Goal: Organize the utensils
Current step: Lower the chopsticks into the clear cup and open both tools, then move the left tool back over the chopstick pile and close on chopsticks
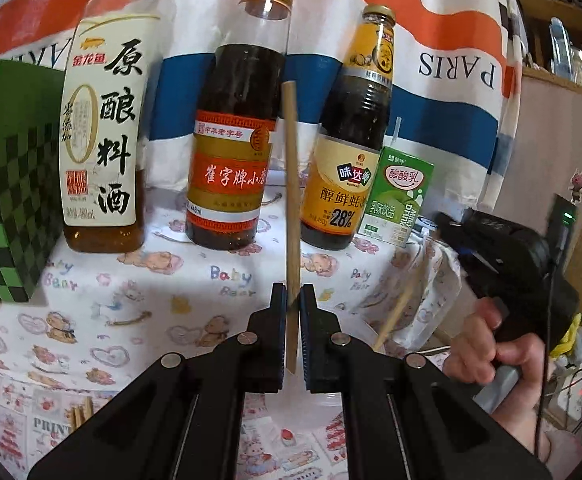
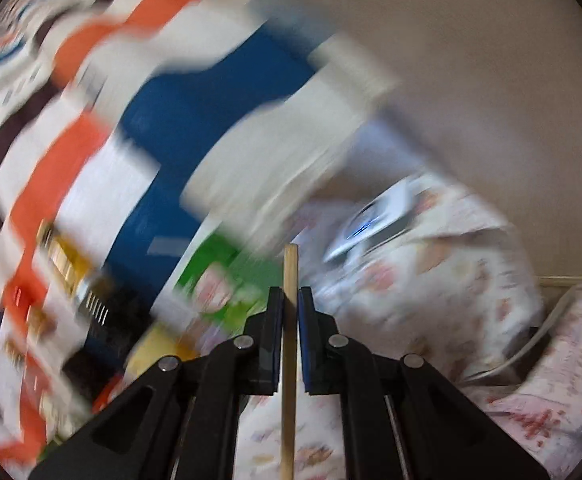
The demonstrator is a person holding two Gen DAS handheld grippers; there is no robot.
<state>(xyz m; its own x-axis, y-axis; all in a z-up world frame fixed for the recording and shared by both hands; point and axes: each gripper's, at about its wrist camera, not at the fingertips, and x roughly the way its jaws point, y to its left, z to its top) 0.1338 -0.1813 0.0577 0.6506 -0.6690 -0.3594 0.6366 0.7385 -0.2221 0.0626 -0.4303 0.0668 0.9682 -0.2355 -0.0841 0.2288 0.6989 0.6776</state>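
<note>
So, left wrist view, left to right. Green checkered cardboard box [image 1: 7, 184] at 9 o'clock on the baby-bear print tablecloth [image 1: 131, 308]. Next, a clear cooking-wine bottle with a cream label [image 1: 105, 140], then a dark bottle with an orange-red label [image 1: 233, 152], then a dark oyster-sauce bottle with a yellow label [image 1: 347, 148], with a small green milk-drink carton [image 1: 401, 196] just beside it at its 3 o'clock. All stand upright in a row before a striped orange, white and blue cloth [image 1: 431, 100].

Left gripper [image 1: 293, 304]: jaws clamped on a thin pale wooden chopstick [image 1: 291, 184]. The stick stands near upright between the pads, running up toward 12 o'clock past the fingertips, its lower end down between the jaws.

At 4 o'clock a person's hand [image 1: 487, 344] grips the right gripper's black handle [image 1: 523, 264]; a second wooden chopstick [image 1: 399, 312] slants there, tip near a clear plastic container rim [image 1: 363, 332].

Right wrist view, background heavily blurred. Right gripper [image 2: 291, 308]: jaws pinched on the second stick, which shows upright here, short above the fingertips toward 12, long below toward 6. Blurred carton at 9 o'clock of the jaws.
</note>
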